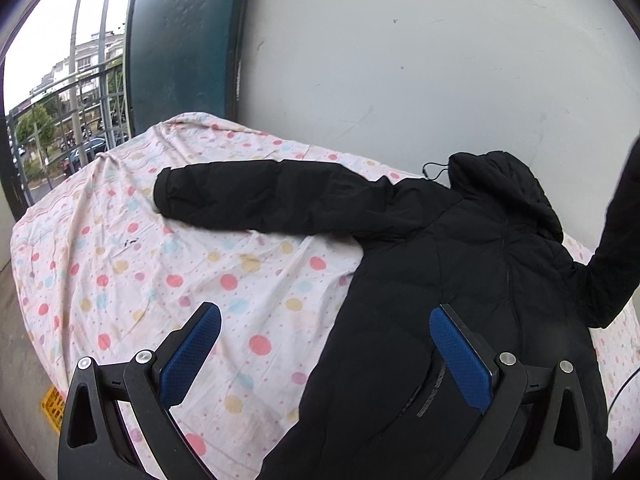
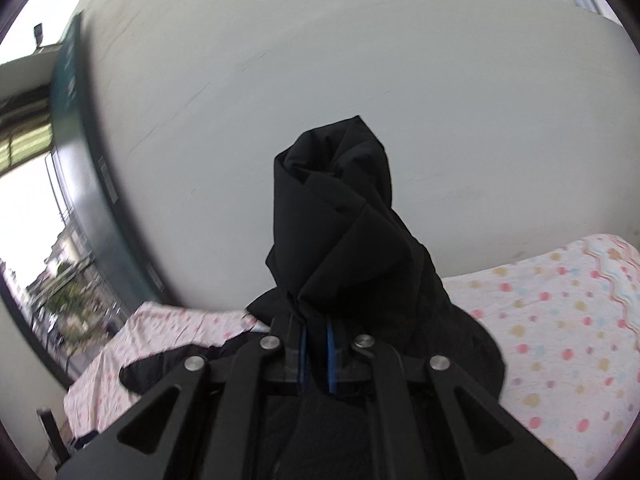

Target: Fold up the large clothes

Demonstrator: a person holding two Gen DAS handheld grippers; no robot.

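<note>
Sleeve (image 2: 336,208) in right gripper (image 2: 316,354)

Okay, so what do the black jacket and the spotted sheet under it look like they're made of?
Black jacket: looks like matte synthetic shell over padding; it shows puffy stitched panels and soft, thick folds. The filling cannot be told.

Spotted sheet: looks like thin woven cotton or a blend, matte, with fine creases and printed dots.

Polka-dot sheet (image 1: 160,264) below grey wall (image 1: 400,60); teal panel (image 1: 180,40) left of wall; yellow crate (image 1: 54,404) under sheet's left edge.
</note>
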